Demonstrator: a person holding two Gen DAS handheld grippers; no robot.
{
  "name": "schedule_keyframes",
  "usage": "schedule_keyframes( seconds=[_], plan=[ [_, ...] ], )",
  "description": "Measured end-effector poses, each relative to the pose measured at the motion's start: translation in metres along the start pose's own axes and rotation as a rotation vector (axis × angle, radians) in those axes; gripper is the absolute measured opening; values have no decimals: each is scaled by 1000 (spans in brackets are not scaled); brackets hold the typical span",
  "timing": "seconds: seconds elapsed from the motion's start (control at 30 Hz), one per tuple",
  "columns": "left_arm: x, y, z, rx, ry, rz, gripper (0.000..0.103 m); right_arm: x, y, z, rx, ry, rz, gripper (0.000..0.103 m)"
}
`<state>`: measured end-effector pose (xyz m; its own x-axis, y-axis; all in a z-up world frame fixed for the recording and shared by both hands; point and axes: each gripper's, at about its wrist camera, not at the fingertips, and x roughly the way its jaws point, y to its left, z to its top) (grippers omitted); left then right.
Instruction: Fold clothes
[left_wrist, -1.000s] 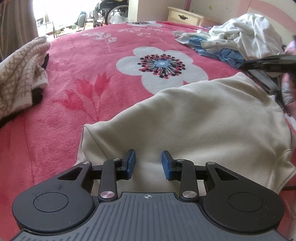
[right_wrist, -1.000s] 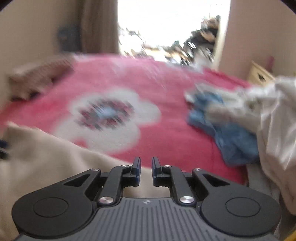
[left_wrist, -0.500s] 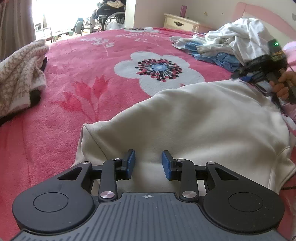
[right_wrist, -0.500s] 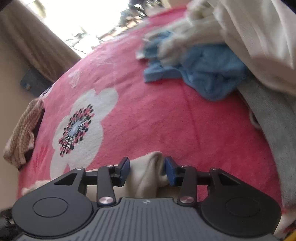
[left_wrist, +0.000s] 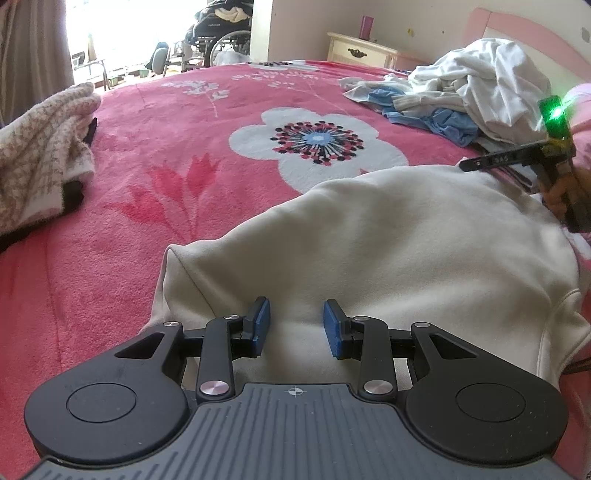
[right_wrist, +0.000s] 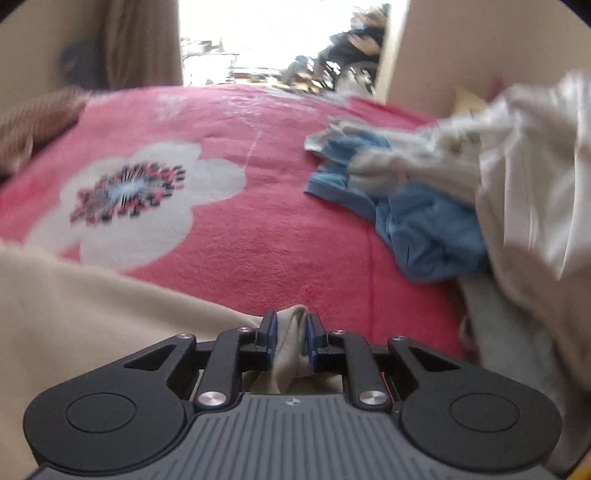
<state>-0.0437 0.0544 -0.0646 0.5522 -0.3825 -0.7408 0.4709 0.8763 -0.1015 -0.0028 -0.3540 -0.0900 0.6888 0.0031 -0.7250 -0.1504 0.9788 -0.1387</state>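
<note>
On the bed (left_wrist: 155, 155), the cream top (left_wrist: 388, 251) lies spread for folding: the right claw (right_wrist: 290, 338), jaws just closing, pinches its far edge to lift it, while the left claw (left_wrist: 295, 325) waits spread and empty above the near hem.

Sweatshirt (left_wrist: 388, 240) spread on bed (left_wrist: 184, 155), nearest left wrist camera. Folded towel (left_wrist: 40, 147) at far left edge. Clothes heap (left_wrist: 461, 99) far right. Nightstand (left_wrist: 362, 50) behind bed, beyond heap.

Bedroom: bed (left_wrist: 155, 229), nightstand (left_wrist: 360, 50) (wheelchair (left_wrist: 221, 37) beyond)
</note>
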Motion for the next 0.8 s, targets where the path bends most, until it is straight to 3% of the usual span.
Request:
schedule_keyframes(
  seconds=[0.03,0.1,0.2,0.33,0.4,0.47,0.53,0.6,0.7,0.8],
  plan=[
    [0,0,-1,1,-1,-2,32,1,-1,-1,-8,2,-4,20],
    [-1,2,-1,-5,-3,-7,32,0,0,2,-41,10,-33,38],
    [-4,3,0,-12,2,-10,32,-11,7,17,-100,31,-78,38],
    [-22,3,10,6,15,-14,32,-45,27,37,-189,-37,-159,38],
    [-35,2,19,16,-19,-38,32,-57,37,47,-164,-65,-56,36],
    [-35,-1,36,28,-59,-94,32,-57,53,58,-103,-69,115,33],
    [-18,-8,57,51,-90,-144,32,-46,75,65,-59,-50,269,28],
    [16,-19,78,70,-104,-162,32,-31,99,66,-65,-36,344,28],
    [64,-30,94,53,-56,-149,32,-7,105,53,-75,20,325,24],
    [84,-30,76,64,5,-69,34,1,77,33,-37,44,270,22]
  ],
)
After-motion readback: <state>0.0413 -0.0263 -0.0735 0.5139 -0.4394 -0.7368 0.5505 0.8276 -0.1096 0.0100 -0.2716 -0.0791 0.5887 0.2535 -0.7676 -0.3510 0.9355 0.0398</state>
